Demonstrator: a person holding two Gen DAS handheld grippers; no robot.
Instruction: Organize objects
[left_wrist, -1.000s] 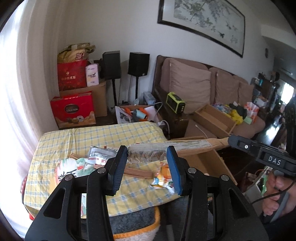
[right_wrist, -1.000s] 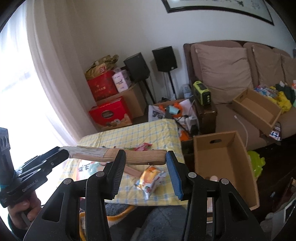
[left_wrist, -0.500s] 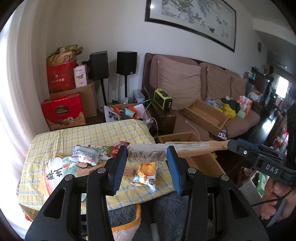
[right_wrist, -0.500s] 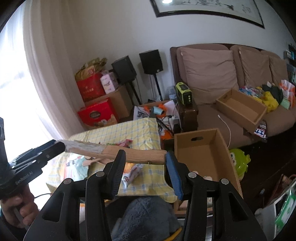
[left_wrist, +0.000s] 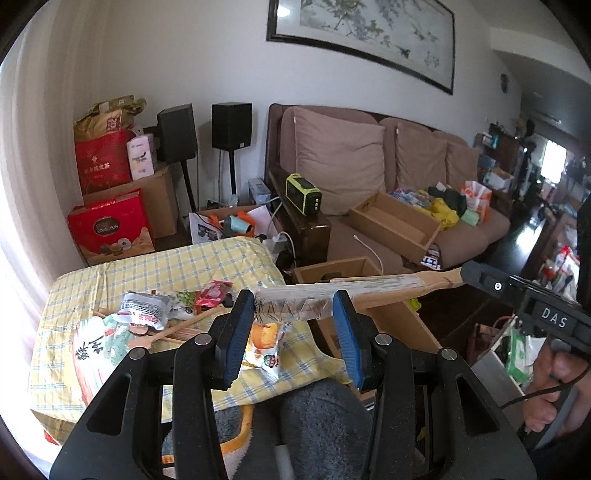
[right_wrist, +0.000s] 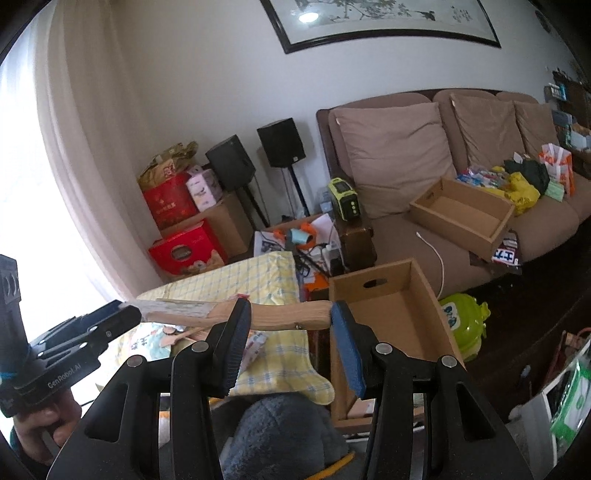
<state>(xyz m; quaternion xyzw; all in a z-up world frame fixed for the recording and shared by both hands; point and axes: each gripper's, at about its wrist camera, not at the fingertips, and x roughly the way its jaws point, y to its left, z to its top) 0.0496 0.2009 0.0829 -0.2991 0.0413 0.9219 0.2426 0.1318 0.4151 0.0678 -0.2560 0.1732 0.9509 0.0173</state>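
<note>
Gripping one wooden brush (left_wrist: 354, 293), apparently: both grippers' pads.

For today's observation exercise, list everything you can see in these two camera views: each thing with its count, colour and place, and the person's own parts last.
brush: one, wooden handle, pale wrapped head, held level between both grippers
open cardboard box: one, brown, on the floor beside the table
table: one, yellow checked cloth, snack packets piled on it
shallow box: one, brown, on the sofa seat
sofa: one, brown, against the wall
speakers: two, black, on stands left of the sofa
gift boxes: two, red, stacked by the curtain
green toy: one, on the floor right of the open box
left gripper: black, blue fingers, on the brush head
right gripper: black, blue fingers, on the handle
hands: two, on the gripper grips
</note>
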